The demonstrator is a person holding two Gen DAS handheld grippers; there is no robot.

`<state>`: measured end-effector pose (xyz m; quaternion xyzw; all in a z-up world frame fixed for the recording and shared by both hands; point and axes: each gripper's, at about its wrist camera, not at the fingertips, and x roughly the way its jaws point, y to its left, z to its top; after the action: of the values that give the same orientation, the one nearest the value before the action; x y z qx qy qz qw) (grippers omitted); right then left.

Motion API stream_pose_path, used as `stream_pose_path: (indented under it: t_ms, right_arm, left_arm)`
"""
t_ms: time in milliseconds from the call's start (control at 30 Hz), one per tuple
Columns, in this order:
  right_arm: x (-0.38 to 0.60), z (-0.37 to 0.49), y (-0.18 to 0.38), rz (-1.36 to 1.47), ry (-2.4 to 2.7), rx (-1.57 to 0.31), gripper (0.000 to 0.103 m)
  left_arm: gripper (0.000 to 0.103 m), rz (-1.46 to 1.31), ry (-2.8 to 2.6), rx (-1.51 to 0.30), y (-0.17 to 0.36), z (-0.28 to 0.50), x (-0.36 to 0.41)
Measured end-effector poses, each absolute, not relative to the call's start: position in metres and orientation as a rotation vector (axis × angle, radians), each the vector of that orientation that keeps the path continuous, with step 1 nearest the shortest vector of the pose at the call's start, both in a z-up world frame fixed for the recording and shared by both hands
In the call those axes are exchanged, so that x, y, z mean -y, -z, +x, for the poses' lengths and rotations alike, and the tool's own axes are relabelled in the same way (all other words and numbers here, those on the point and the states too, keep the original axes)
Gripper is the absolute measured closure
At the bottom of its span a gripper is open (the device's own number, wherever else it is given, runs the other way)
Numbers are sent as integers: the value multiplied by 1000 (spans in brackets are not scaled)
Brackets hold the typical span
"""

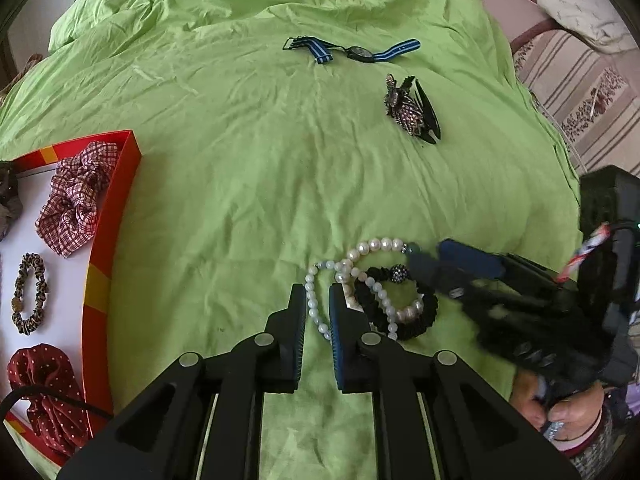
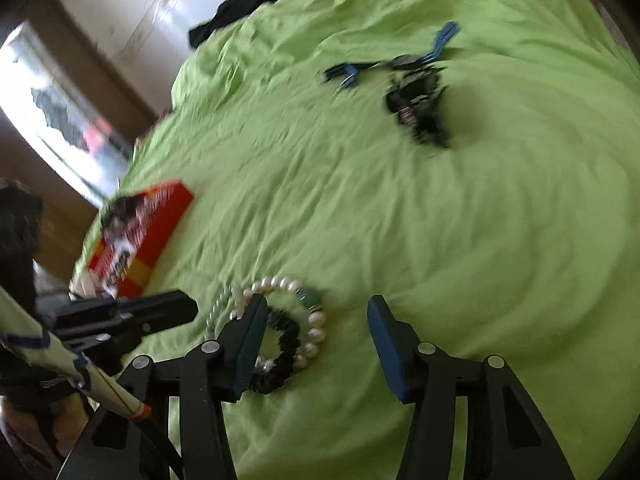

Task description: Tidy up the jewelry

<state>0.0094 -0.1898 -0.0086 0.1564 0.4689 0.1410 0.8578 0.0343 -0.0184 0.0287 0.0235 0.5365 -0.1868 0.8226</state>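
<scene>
Pearl necklace (image 1: 320, 312) between left gripper (image 1: 318, 300) fingers

Beside the red box (image 1: 116, 216), the dark scrunchie (image 1: 8, 200) was cut off by the left wrist picture's edge, and the dotted red scrunchie (image 1: 44, 384) in the box's near end was partly crossed by a black cable (image 1: 48, 394). In the right wrist view the box's contents were blurred beyond telling. The left gripper (image 1: 318, 304) hid part of the pearl necklace (image 1: 372, 248).
</scene>
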Motion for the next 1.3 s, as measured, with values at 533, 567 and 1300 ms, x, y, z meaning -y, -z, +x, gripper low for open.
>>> stream_pose_path:
  t_ms: [533,567,1300]
  right_arm:
    - [258,0,-2,387,-23,-971,84]
    - [253,2,-3,369,-35,-966,81]
    - [176,-13,-13,281,-384,-924,63]
  left_arm:
    - [73,168,411,-1141,-1,40,44]
    - [74,169,415,-1135,-1,41,45]
    - [98,-24,421,-1023,-82,9,-3]
